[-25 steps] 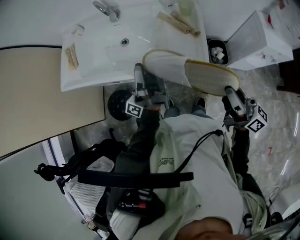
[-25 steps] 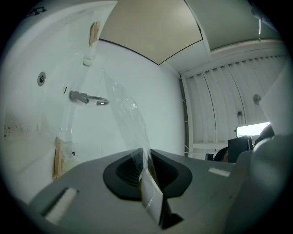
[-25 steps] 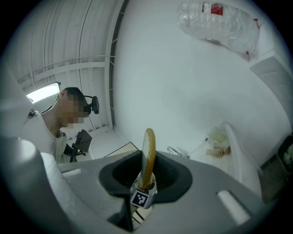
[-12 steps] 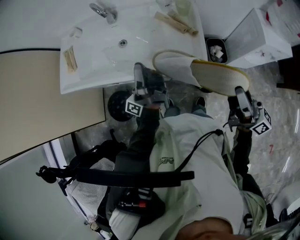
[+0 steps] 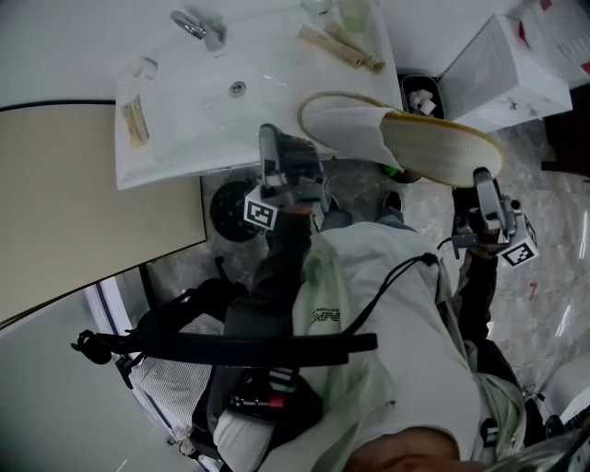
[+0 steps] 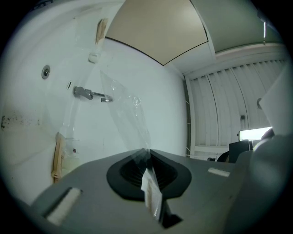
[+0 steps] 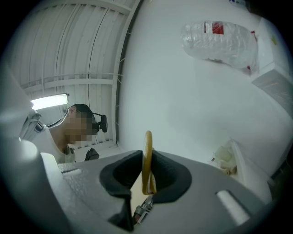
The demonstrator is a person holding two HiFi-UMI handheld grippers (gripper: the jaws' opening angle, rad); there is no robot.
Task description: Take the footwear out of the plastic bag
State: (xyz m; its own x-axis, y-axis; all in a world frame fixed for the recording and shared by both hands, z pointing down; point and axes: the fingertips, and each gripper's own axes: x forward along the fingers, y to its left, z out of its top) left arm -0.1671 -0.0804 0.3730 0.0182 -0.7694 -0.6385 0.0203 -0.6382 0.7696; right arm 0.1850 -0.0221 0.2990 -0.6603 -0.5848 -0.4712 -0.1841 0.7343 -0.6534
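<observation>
Slipper, place: one slipper [image 5: 355, 129] hangs in the air just off the sink's [image 5: 175, 138] front right corner, between the two grippers.
Slipper, long axis: in the head view it runs slantwise, from the sink's front edge away down to the right.
Slipper, heading: the end with the white upper lies nearest the sink. The flat end with the yellowish rim points away from it.
Right gripper [image 5: 480, 177]: its fingers are clamped on the slipper's yellowish rim [image 7: 148, 141], which stands on edge between the pads, at the end farthest from the sink.
Left gripper [image 5: 274, 149]: held just in front of the sink's front edge, with its fingers together [image 6: 147, 157] and pinching a strip of the plastic bag [image 6: 126, 107].
Plastic bag: clear film, stretched up from the left fingers towards the sink.
Count: one slipper, one bag, two grippers and one tap [image 5: 198, 26] at the sink's back edge.
Hard to make out: the film hardly shows in the head view, so I cannot tell whether it covers any of the slipper.
Cut off: the right gripper view shows only the slipper's rim.
</observation>
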